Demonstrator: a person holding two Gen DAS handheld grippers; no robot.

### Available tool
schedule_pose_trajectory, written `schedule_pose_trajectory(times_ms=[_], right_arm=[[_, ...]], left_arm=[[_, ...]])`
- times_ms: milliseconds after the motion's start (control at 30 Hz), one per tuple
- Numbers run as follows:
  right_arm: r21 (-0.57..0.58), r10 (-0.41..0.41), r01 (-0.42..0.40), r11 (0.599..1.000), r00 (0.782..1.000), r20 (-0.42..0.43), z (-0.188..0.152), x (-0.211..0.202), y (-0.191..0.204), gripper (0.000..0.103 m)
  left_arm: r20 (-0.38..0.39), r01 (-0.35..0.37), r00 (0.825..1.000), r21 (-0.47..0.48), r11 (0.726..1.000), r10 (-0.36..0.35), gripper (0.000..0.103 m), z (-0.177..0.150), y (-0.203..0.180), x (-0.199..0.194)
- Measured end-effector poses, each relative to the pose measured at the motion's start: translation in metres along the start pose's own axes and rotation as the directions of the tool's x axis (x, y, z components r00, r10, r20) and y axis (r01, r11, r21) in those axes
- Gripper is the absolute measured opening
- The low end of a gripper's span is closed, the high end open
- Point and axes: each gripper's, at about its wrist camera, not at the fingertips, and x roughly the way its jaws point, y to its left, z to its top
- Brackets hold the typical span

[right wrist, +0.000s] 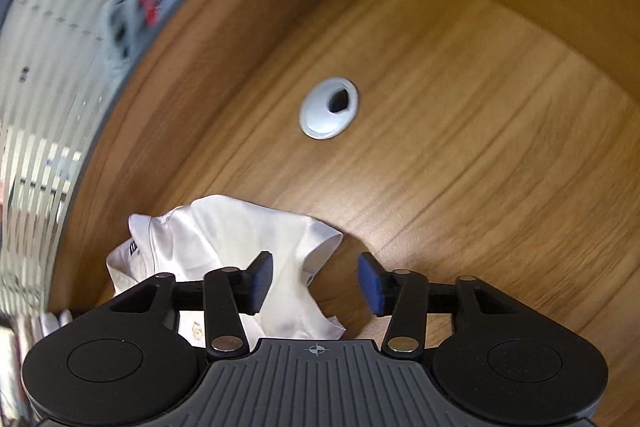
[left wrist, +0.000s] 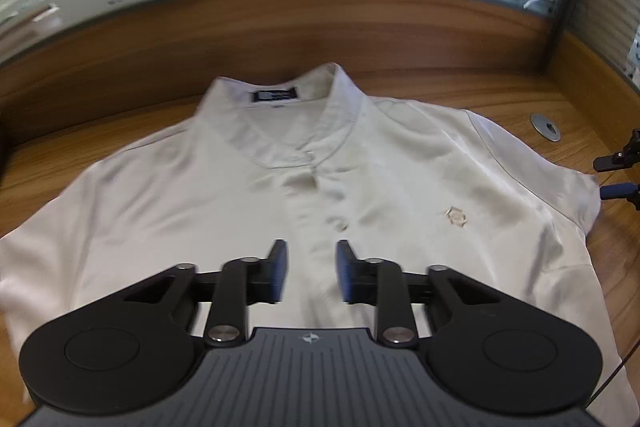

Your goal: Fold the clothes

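The left view is showing the whole white shirt (left wrist: 320, 187) lying face up on the wooden counter (left wrist: 500, 99), collar toward the far edge. The right view is showing only its sleeve (right wrist: 256, 227) and a grey grommet (right wrist: 329, 108). The left gripper (left wrist: 312, 269) is hovering above the placket, tilted down, fingers (left wrist: 278, 267) released and empty. The right gripper (right wrist: 316, 283) is angling down over the sleeve edge, fingers (right wrist: 370, 281) parted, gripping nothing.

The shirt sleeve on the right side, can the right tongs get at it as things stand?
Probably yes: the right tongs stand open just above the sleeve, its hem between the pads, with nothing in the way.
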Motion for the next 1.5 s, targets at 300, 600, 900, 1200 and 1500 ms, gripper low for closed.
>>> schedule_pose_trajectory(times_ms=[300, 600, 900, 1200, 1500], right_arm=[[0.215, 0.136, -0.127, 0.968, 0.990, -0.030, 0.004, 0.020, -0.017, 0.050], [0.251, 0.248, -0.232, 0.940, 0.968, -0.035, 0.006, 0.054, -0.005, 0.050], [0.352, 0.296, -0.334, 0.874, 0.942, 0.159, 0.019, 0.057, -0.012, 0.050], [0.049, 0.292, -0.317, 0.947, 0.915, 0.279, 0.050, -0.004, 0.037, 0.050], [-0.068, 0.187, -0.175, 0.982, 0.941, 0.281, 0.061, -0.027, 0.038, 0.050]], left_arm=[[-0.073, 0.093, 0.993, 0.061, 0.994, -0.089, 0.020, 0.030, -0.015, 0.056], [-0.146, 0.085, 0.987, 0.103, 0.991, -0.069, 0.018, 0.036, -0.022, 0.078], [-0.151, 0.078, 0.987, 0.137, 0.988, -0.057, 0.018, 0.038, -0.026, 0.078], [-0.149, 0.064, 0.988, 0.130, 0.989, -0.044, 0.018, 0.038, -0.025, 0.078], [-0.150, 0.063, 0.988, 0.131, 0.989, -0.043, 0.018, 0.038, -0.025, 0.077]])
